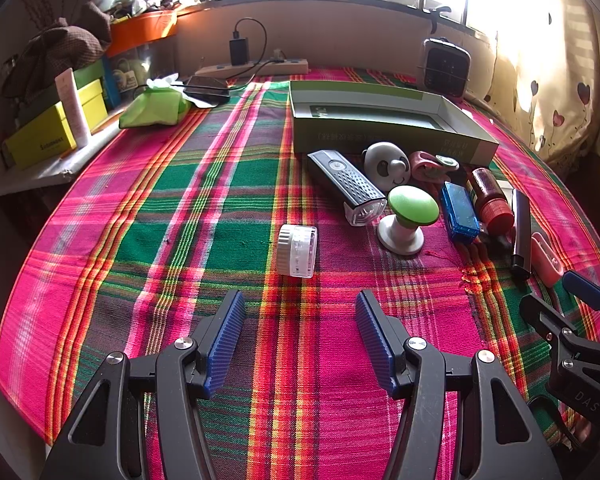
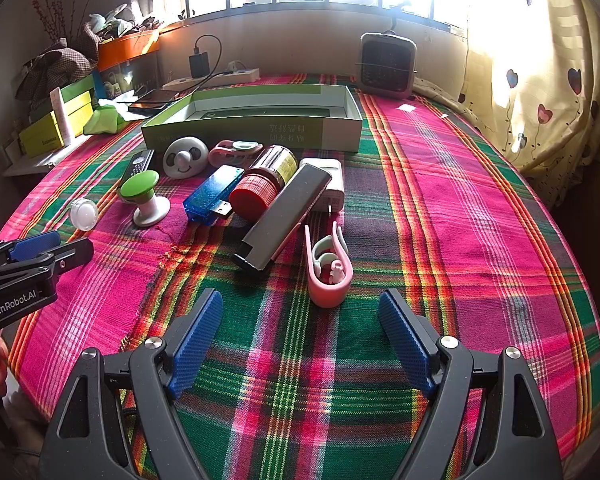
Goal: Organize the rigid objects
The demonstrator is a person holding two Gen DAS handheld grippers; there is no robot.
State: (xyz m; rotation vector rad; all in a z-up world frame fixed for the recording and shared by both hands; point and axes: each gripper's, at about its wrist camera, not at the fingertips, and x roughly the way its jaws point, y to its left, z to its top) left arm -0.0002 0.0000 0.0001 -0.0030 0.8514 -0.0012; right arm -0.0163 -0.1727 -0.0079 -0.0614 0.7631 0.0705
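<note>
Both hand-held grippers, left [image 1: 300, 336] and right [image 2: 300, 336], spread wide above plaid cloth [image 2: 440, 216]

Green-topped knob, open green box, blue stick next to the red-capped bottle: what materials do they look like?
Green-topped knob: likely hard plastic; smooth satin green cap with a soft highlight, on a glossy white stem and base.
Open green box: looks like printed cardboard; thin folded walls, matte, white inside.
Blue stick: translucent glittery blue plastic shell, apparently with a bare metal plug at its end.
</note>
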